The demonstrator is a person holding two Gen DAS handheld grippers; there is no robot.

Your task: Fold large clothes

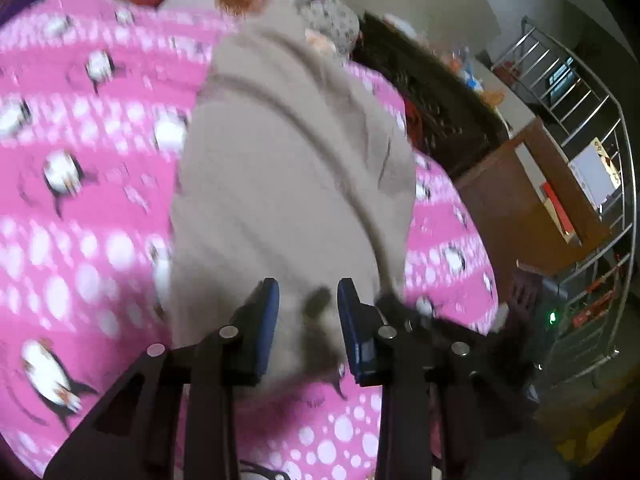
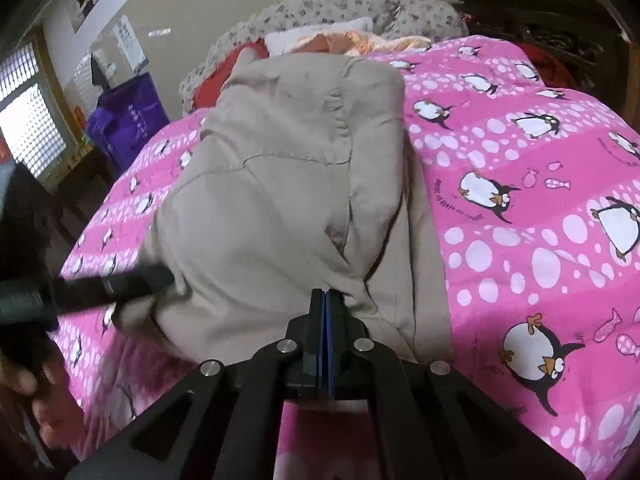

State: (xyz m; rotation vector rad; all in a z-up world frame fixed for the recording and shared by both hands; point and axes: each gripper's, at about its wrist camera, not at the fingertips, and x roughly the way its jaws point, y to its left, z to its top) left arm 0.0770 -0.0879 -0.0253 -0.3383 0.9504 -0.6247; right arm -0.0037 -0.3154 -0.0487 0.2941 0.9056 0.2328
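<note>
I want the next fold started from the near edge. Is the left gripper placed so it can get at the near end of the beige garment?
Probably yes. The left gripper sits right over the near end of the beige garment, fingers apart with cloth between them and nothing in the way. Whether they already pinch it is unclear.

Pink penguin-print bed cover [image 2: 520, 200] spans the bed. Floral grey headboard [image 2: 340, 4] stands behind. Purple plastic crate [image 2: 128, 120] sits beside a bright lattice window [image 2: 28, 128]. Steel railing [image 1: 592, 128] stands near a brown wooden cabinet [image 1: 520, 200].

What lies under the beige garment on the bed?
The beige garment lies on a pink penguin-print bedcover, which shows on both sides. The part of the cover directly beneath it, and anything tucked there, is hidden.
</note>
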